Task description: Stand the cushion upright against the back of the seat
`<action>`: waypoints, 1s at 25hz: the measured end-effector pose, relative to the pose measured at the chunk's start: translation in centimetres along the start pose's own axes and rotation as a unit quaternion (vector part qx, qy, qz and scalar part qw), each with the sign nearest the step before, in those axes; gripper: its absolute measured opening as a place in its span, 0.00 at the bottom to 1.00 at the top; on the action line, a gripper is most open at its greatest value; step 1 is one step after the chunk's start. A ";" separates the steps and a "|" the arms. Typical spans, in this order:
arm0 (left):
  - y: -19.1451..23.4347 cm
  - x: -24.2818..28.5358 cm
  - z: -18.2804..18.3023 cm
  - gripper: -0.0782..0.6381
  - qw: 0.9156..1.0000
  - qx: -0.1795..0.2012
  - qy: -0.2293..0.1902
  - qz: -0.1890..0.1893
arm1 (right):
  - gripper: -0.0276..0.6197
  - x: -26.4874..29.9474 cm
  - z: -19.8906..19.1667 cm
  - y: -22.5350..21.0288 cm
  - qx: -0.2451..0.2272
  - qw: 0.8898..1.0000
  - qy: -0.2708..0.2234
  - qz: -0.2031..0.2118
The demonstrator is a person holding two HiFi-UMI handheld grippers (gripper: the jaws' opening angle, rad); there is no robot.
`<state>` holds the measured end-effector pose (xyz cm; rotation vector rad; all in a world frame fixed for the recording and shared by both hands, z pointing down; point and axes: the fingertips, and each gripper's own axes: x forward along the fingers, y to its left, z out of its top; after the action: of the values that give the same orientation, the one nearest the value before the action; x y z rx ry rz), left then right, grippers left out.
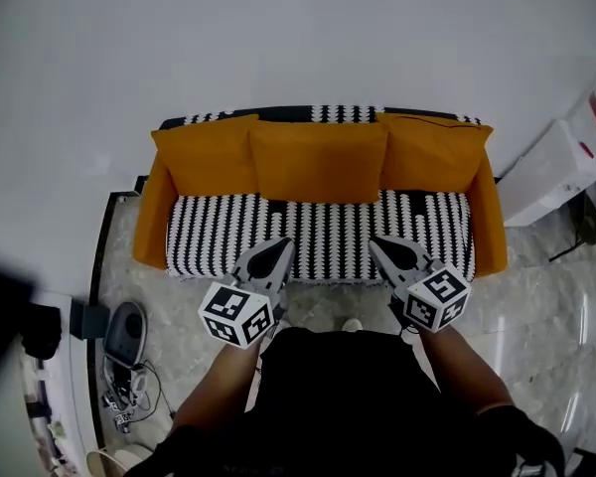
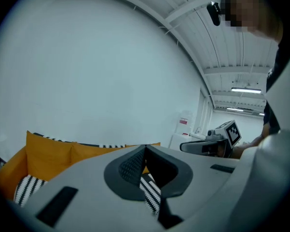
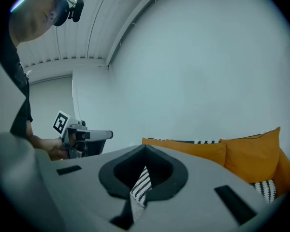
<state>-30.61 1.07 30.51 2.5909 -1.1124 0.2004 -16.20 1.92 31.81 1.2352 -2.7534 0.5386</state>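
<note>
Head view: you had the sofa [image 1: 151,217] straight ahead, with three orange cushions lined along its back: left cushion [image 1: 207,155], middle cushion [image 1: 320,162], right cushion [image 1: 432,152]. All three looked upright and leaning on the back, bottom edges on the striped seat [image 1: 323,237]. I couldn't tell which one was the task's cushion, and none lay flat.

Your left gripper [image 1: 281,244] and right gripper [image 1: 376,243] hovered over the front edge of the seat, well apart from the cushions, tips aimed at the back. Left gripper view and right gripper view showed the jaws fully together on both, with nothing pinched. The stripes seen through the gap behind the tips were seat cover farther off, not held.

Judgement: the placing looked done, or close to it. If you meant to tidy, the middle cushion was the likely one, since it sat lower and overlapped its neighbours.

- Open the jaws before reaching in.
- Take the top corners, one per gripper. Don't pinch mid-panel, since the soft filling would likely sag.
- Tuck the bottom edge back into the seat crease first, then tip the top onto the back so it wouldn't slide forward.
- Release both sides together, and avoid snagging the loose striped cover.
</note>
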 end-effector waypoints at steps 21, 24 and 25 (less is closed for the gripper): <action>7.0 -1.8 0.7 0.13 0.998 0.001 0.035 -0.051 | 0.10 4.6 -0.9 4.4 0.071 0.995 -0.002 -0.066; 7.1 -1.9 0.7 0.13 0.998 0.006 0.037 -0.058 | 0.10 4.9 -0.9 4.5 0.065 0.995 -0.003 -0.076; 7.1 -2.0 0.6 0.13 0.997 0.007 0.039 -0.059 | 0.10 5.0 -0.9 4.6 0.063 0.995 -0.004 -0.078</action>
<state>-37.13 -2.42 31.10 2.6265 -0.9306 0.2796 -23.04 1.55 32.37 1.4677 -2.6347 0.7018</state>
